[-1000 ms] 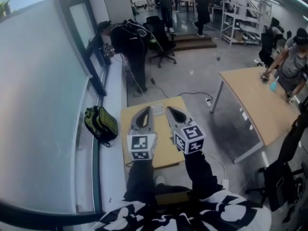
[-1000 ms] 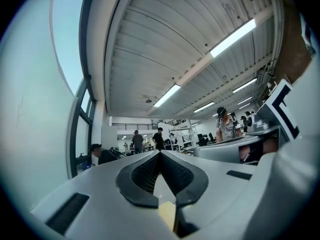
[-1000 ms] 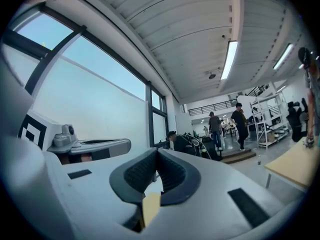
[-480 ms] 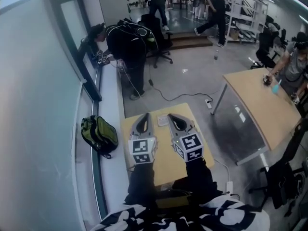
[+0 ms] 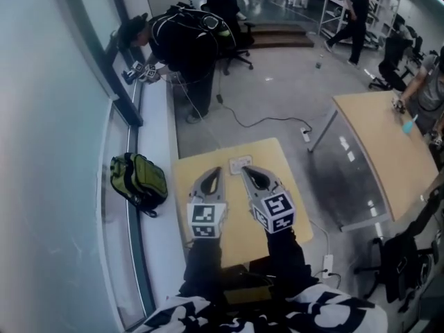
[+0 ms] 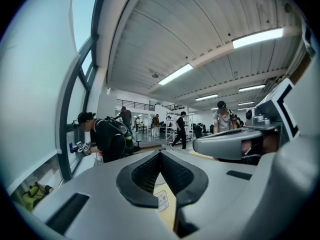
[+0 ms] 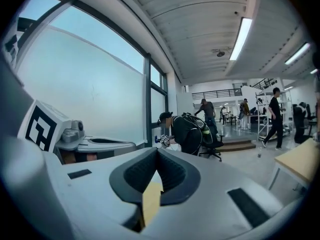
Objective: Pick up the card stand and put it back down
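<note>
The card stand [image 5: 241, 163] is a small pale piece near the far edge of the little wooden table [image 5: 291, 207]. Both grippers hover side by side above the table, just short of the stand. My left gripper [image 5: 210, 174] is shut with nothing in it, its tips left of the stand. My right gripper [image 5: 248, 171] is also shut and empty, its tips right beneath the stand in the head view. In the left gripper view the jaws [image 6: 160, 154] meet at the tip, as they do in the right gripper view [image 7: 157, 153]. I cannot tell whether either touches the stand.
A green backpack [image 5: 139, 179] lies left of the table by the window ledge. A person [image 5: 182, 44] bends over at the window beyond. A bigger wooden table [image 5: 388, 151] stands to the right, with a cable and power strip [image 5: 305, 136] on the floor between.
Both grippers have sunk toward the small table and come up to the card stand, staying shut. The camera has tipped, and people at the back have walked right.
</note>
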### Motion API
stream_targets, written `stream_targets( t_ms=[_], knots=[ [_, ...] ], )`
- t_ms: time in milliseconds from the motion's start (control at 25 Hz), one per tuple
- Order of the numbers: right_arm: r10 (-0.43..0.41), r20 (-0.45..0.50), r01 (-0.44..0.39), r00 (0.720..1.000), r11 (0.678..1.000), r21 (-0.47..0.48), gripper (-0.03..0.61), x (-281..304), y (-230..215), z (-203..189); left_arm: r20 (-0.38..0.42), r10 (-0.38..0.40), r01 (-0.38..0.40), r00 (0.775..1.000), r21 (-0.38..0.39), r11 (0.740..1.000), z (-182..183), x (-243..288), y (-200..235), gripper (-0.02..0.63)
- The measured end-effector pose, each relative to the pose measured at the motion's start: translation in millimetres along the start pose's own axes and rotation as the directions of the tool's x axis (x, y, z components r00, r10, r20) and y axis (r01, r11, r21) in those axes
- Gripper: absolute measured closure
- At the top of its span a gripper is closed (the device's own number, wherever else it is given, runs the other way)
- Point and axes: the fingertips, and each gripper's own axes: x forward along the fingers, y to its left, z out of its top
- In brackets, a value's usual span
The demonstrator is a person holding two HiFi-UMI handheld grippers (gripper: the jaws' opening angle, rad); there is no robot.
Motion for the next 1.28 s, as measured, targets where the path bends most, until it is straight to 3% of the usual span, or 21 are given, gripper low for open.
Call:
stream_targets(
  t_ms=[200, 440, 680, 920, 1280],
  knots=[
    [-0.021, -0.079, 0.02, 0.997, 1.0, -0.003, 0.555, 11, -17, -40, -0.028, -0.056, 0.055, 0.998, -0.023, 0.998, -35, 14, 6, 0.607],
    [-0.044, -0.147, 0.05, 0.988, 0.998, 0.034, 0.555, 17, -41, -81, -0.06, -0.151, 0.152, 0.987, 0.016, 0.988, -80, 32, 4, 0.607],
    [-0.022, -0.207, 0.038, 0.978, 0.997, 0.072, 0.555, 28, -50, -113, -0.142, -0.119, 0.119, 0.983, -0.006, 0.993, -124, 37, 18, 0.607],
    [0.004, -0.244, 0.022, 0.97, 0.994, 0.106, 0.555, 42, -47, -137, -0.261, -0.164, 0.169, 0.951, -0.003, 0.986, -180, 38, 37, 0.607],
    [0.004, -0.305, 0.047, 0.952, 0.986, 0.157, 0.555, 52, -62, -173, -0.299, -0.262, 0.28, 0.917, 0.017, 0.96, -221, 67, 67, 0.589]
  ],
)
